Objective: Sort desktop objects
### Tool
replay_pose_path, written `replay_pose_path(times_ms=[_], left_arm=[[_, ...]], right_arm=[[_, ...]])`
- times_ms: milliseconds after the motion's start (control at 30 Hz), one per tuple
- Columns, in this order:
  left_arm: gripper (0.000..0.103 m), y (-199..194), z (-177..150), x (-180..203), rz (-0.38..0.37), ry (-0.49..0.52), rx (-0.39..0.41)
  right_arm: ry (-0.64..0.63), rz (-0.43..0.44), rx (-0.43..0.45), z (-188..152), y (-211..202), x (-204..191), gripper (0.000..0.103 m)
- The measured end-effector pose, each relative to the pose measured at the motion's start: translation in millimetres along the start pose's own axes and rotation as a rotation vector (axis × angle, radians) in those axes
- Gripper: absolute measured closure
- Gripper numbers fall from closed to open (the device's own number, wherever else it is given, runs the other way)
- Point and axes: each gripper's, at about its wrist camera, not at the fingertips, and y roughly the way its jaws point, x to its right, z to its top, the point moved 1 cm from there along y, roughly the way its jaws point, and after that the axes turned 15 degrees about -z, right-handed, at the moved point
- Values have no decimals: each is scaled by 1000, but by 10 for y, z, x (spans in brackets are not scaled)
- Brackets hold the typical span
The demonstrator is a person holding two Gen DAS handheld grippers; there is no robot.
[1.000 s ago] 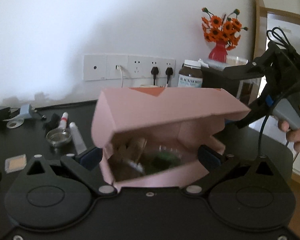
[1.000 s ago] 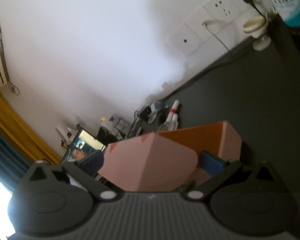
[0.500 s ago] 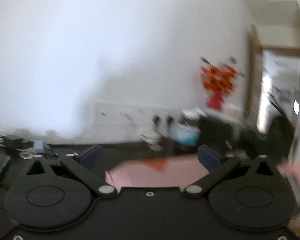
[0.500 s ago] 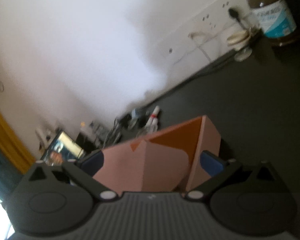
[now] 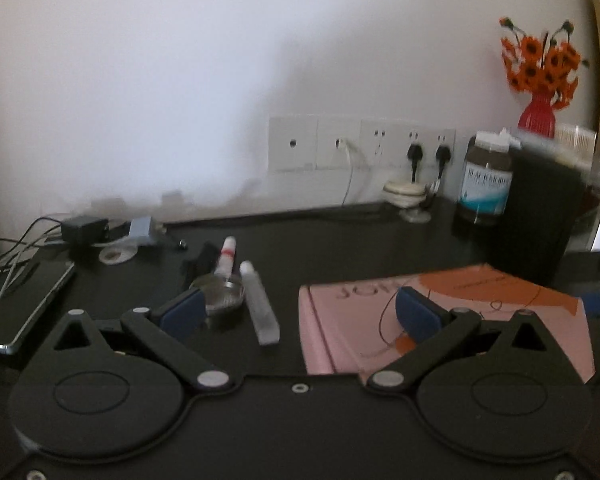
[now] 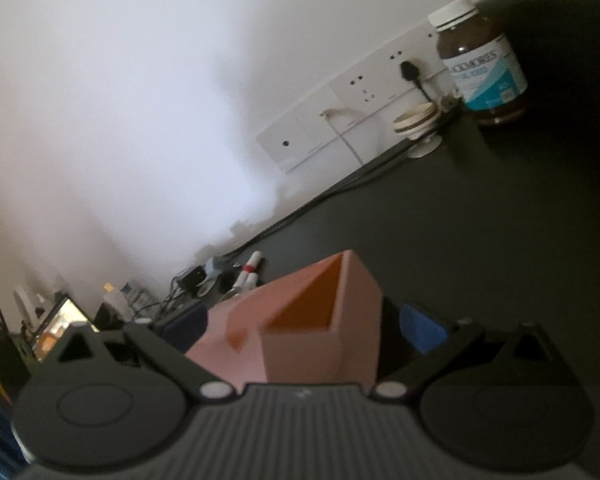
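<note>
A pink box [image 5: 348,332] with an orange patch lies closed and flat on the black desk [image 5: 340,248], at the right of the left wrist view. My left gripper [image 5: 298,312] hangs open above the desk, its right finger over the box lid and nothing between the fingers. To the left of the box lie a clear tube [image 5: 260,312], a small metal dish [image 5: 224,298] and a white tube with a red band [image 5: 226,256]. In the right wrist view the pink box [image 6: 320,344] sits between the wide-spread fingers of my right gripper [image 6: 304,328], with a gap at the right pad.
A phone [image 5: 24,304] and a charger with cables [image 5: 84,230] lie at the far left. A brown pill bottle [image 5: 486,180], a black box [image 5: 540,216] and a red vase of orange flowers [image 5: 538,116] stand at the back right. Wall sockets [image 5: 360,144] run behind.
The box stood open between my left fingers a second ago; its lid is now down and flat. My left gripper swung up and back. The right gripper stayed around the box.
</note>
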Motion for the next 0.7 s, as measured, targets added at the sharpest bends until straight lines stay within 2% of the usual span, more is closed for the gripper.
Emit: replay_pose_path(times_ms=[300,433,500,700], left_arm=[[0,-77,-161,154,68,112,6],[0,-124,-218,248,59,136,13],[0,-140,-237,268,45,117,15],[0,-158,-282,286,39,72,32]], right_arm=[[-139,-100,4,-203,50,-128,1],[-247,-167,26,-313,83,-192,1],[-276,-166,42,-338,71,-193,1],[-280,-129,15,-314,105,-120,1]])
